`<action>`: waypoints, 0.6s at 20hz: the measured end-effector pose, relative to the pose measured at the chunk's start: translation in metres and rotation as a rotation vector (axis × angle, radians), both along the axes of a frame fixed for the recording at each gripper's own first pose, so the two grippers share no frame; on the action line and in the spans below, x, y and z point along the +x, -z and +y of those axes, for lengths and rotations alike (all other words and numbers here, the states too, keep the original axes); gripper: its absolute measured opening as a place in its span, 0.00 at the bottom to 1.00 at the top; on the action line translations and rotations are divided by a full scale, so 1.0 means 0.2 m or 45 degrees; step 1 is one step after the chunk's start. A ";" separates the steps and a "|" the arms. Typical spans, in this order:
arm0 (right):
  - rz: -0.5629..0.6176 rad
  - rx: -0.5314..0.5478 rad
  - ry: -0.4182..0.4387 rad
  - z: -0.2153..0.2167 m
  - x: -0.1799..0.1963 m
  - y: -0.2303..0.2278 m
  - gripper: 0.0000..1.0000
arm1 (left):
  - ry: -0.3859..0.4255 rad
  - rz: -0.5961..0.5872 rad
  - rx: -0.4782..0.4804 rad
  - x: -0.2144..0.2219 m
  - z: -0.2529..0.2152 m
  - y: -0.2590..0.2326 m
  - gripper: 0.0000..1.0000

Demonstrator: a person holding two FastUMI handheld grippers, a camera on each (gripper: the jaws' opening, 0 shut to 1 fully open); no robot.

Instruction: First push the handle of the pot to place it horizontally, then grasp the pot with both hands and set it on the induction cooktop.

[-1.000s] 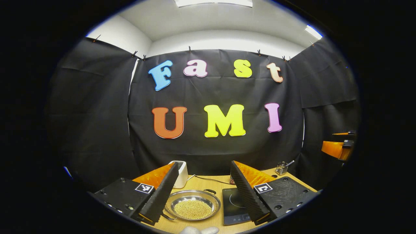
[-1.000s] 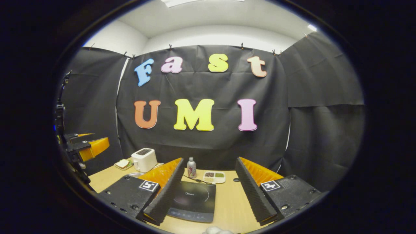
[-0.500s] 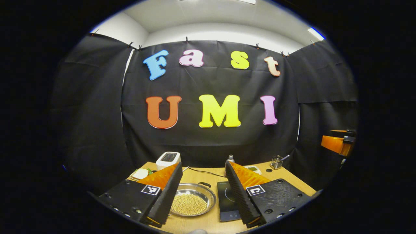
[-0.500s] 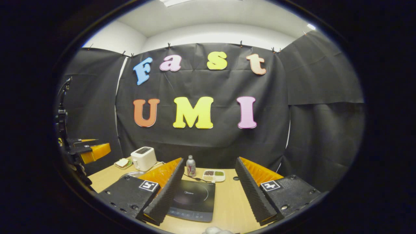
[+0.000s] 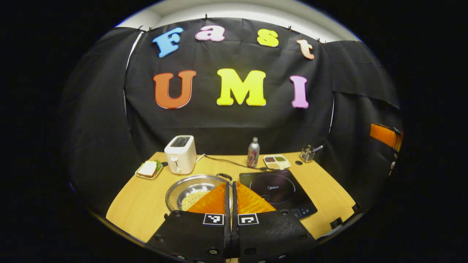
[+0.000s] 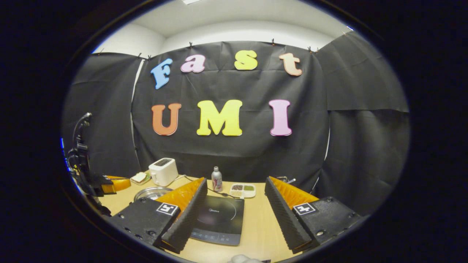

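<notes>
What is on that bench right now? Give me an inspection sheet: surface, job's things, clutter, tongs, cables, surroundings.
Surface: light wooden tabletop, dry, no spills seen.
Job's things: shallow round steel pot holding yellowish grains, on the table beside the flat black induction cooktop; dark handle loop at its far rim.
Clutter: white toaster, sandwich on a small plate, slim metal bottle, divided white snack tray, small wire holder.
Tongs: left tongs closed, empty, over the pot's near edge; right tongs open, empty, above the cooktop.
Cables: thin black cord from toaster toward cooktop.
Surroundings: black cloth wall.
</notes>
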State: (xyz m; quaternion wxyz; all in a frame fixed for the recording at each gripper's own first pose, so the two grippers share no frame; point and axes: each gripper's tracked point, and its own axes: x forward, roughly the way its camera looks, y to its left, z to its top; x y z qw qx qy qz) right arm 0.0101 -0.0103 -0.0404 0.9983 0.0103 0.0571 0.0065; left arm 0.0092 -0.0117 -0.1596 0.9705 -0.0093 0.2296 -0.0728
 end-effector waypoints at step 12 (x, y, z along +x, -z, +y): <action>0.139 0.068 0.033 -0.04 0.02 0.23 0.99 | 0.061 0.651 0.087 -0.18 0.25 0.85 0.00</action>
